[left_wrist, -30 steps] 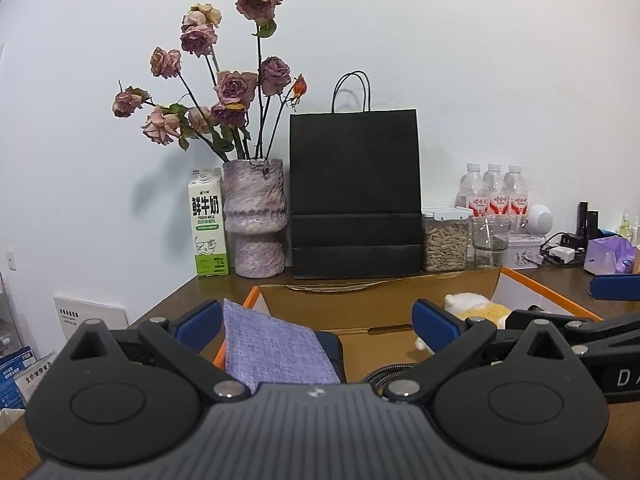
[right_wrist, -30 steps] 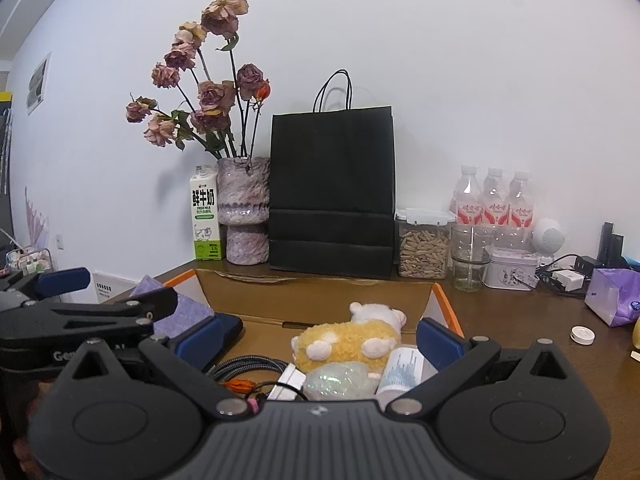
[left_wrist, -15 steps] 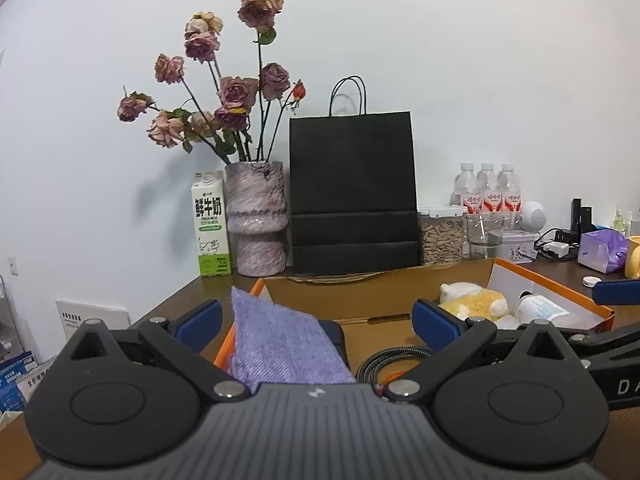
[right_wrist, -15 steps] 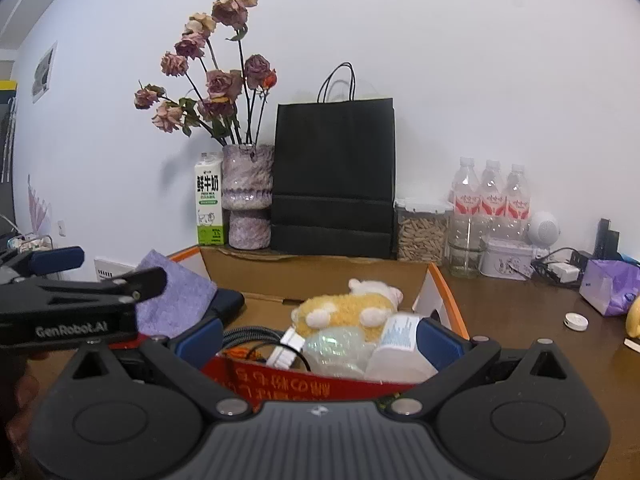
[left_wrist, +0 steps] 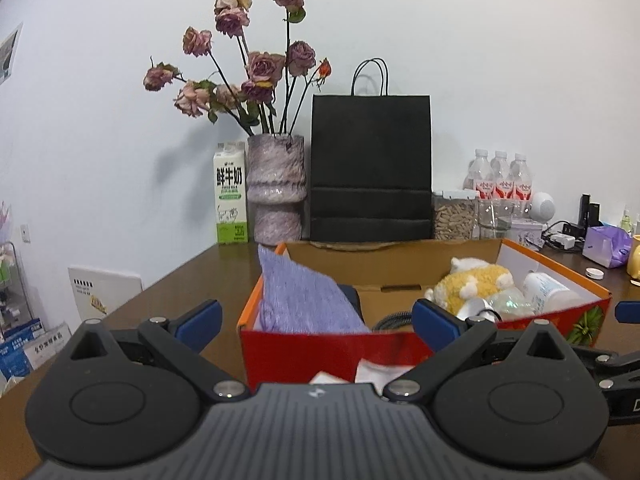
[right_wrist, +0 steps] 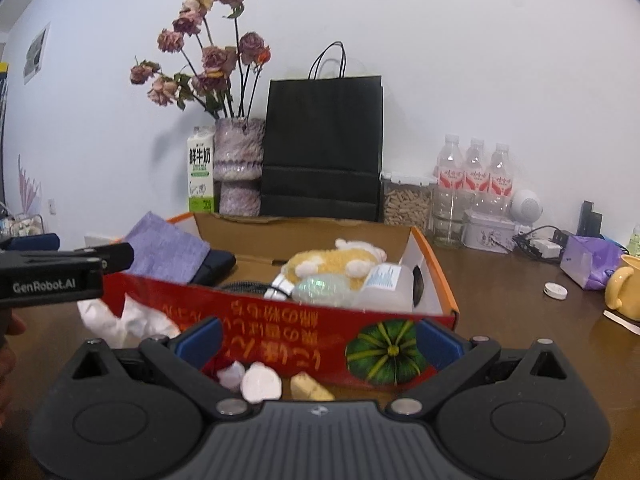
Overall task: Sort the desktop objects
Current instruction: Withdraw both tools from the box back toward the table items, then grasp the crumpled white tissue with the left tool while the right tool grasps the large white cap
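Left wrist cam: my left claw (left_wrist: 316, 318) is spread wide, nothing between the fingers, sitting in front of the red box (left_wrist: 320, 350) on the counter (left_wrist: 192, 280). Inside the box: purple cloth (left_wrist: 304, 300) leaning at the left end, plush toy (left_wrist: 472, 282) and white bottle (left_wrist: 546, 286) at the right. Vase (left_wrist: 275, 188), milk carton (left_wrist: 230, 198) & black bag (left_wrist: 371, 168) stand along the wall behind.

Right wrist cam: right claw (right_wrist: 318, 338) also released, empty, near the box front. Crumpled paper (right_wrist: 128, 320) lies on the counter just outside the box, w/ small pale bits (right_wrist: 262, 382) below the front wall. Yellow mug (right_wrist: 624, 294) far right.
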A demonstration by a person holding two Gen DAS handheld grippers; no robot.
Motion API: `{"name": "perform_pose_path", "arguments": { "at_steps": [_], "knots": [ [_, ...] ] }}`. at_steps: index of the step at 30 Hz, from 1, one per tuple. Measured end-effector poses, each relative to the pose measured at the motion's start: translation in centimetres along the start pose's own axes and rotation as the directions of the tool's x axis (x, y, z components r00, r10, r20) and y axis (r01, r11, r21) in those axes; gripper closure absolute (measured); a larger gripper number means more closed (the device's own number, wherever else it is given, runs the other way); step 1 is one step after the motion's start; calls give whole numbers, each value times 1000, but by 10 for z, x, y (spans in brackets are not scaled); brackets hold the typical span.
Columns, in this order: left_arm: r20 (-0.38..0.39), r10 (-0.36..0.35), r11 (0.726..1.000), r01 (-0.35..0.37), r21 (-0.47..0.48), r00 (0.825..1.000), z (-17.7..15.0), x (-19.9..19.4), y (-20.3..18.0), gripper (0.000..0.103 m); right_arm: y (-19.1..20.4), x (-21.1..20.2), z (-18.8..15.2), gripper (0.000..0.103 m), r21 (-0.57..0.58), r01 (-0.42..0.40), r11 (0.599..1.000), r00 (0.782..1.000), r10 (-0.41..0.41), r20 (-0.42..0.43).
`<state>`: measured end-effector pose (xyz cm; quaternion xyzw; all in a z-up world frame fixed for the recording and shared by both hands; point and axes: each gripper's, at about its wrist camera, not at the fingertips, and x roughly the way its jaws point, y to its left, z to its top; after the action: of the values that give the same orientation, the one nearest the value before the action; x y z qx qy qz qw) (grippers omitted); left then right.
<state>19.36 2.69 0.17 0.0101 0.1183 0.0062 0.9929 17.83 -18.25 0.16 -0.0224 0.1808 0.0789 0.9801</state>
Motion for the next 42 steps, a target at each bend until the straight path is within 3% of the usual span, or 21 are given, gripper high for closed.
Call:
{"name": "perform_pose_path", "arguments": {
  "at_steps": [8,15,23,31,42],
  "knots": [
    [-103,-39,999,42,24,994,-8,-14,1,0,4,-20,-11,0,-10,-36,999,997,36,-73],
    [-218,-85,994,99,55,972,-22,-21,0,0,10,-20,-20,0,-9,-80,997,978,77,-192],
    [-305,-97,990,123,68,947,-33,-13,-3,0,15,-4,-28,0,-7,-61,998,954,56,-293],
    [-393,-108,985,153,84,913,-37,0,-12,0,12,1,-29,0,12,-59,998,949,60,-310],
    [-421,-135,986,162,28,897,-37,8,-9,0,14,1,-29,0,9,-59,998,948,59,-311]
  ]
}}
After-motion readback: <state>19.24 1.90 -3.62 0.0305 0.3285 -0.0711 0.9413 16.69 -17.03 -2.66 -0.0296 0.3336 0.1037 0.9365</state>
